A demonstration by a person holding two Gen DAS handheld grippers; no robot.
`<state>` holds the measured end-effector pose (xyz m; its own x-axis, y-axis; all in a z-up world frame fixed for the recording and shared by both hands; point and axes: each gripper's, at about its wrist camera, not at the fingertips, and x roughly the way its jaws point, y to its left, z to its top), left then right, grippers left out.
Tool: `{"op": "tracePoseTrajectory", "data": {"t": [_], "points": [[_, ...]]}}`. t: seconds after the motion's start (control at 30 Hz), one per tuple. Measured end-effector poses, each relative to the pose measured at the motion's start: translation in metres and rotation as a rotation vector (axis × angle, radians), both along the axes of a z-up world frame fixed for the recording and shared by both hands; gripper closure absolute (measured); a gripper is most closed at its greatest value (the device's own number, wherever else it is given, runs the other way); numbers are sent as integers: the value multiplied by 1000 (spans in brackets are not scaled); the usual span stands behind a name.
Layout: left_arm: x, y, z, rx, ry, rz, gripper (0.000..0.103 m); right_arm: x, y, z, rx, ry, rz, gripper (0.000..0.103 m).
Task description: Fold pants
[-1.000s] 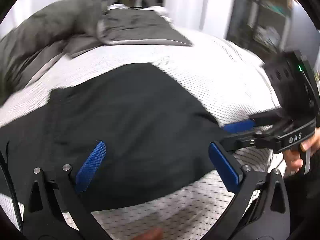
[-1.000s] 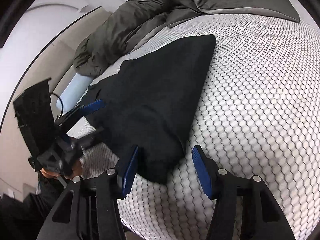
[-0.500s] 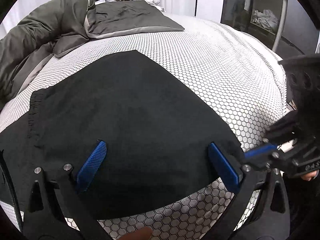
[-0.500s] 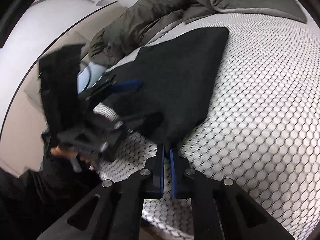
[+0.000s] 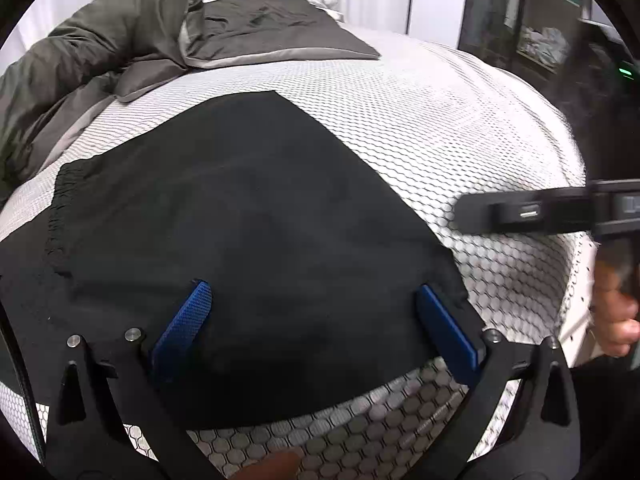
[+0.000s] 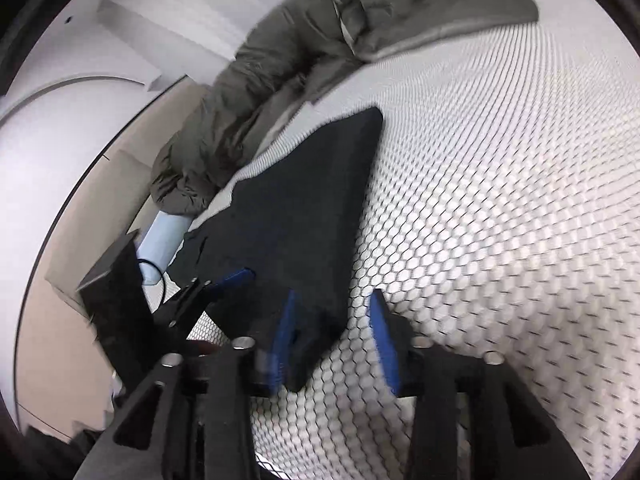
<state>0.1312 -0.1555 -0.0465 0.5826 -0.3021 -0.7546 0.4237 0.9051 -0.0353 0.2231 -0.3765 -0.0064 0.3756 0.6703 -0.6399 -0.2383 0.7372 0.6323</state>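
Black pants [image 5: 240, 240] lie flat on a white honeycomb-patterned bed cover [image 5: 460, 128], folded into a broad dark panel with the gathered waistband at the left. My left gripper [image 5: 316, 320] is open, its blue pads straddling the near edge of the pants. In the right wrist view the pants [image 6: 304, 216] taper to a near corner. My right gripper [image 6: 332, 332] is open, with that corner lying between its pads. The right gripper's body [image 5: 560, 212] shows blurred at the right of the left wrist view. The left gripper [image 6: 224, 284] shows at the lower left of the right wrist view.
A grey duvet [image 5: 100, 64] and a grey pillow [image 5: 272, 36] lie bunched at the far side of the bed. The bed's edge drops off at the right [image 5: 576, 280]. A pale blue roll [image 6: 164, 240] lies by the beige wall.
My right gripper was shut on the pants' near corner half a second ago and is now open, the corner resting on the bed. The left gripper stayed open over the near edge.
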Motion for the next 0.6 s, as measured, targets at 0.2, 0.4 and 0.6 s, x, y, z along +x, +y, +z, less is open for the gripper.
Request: {"op": "tracePoseTrajectory", "data": {"t": [0.2,0.4,0.6], "points": [[-4,7,7,-114,51,-49,1,26,27,-12,-43,43,35,67],[-8,-16,-16,61,17,-40,1,36,39,-8,-57,3,38,94],[-12,-16,-19,72,25,-64,1,60,46,-14,-69,17,-15,88]]}}
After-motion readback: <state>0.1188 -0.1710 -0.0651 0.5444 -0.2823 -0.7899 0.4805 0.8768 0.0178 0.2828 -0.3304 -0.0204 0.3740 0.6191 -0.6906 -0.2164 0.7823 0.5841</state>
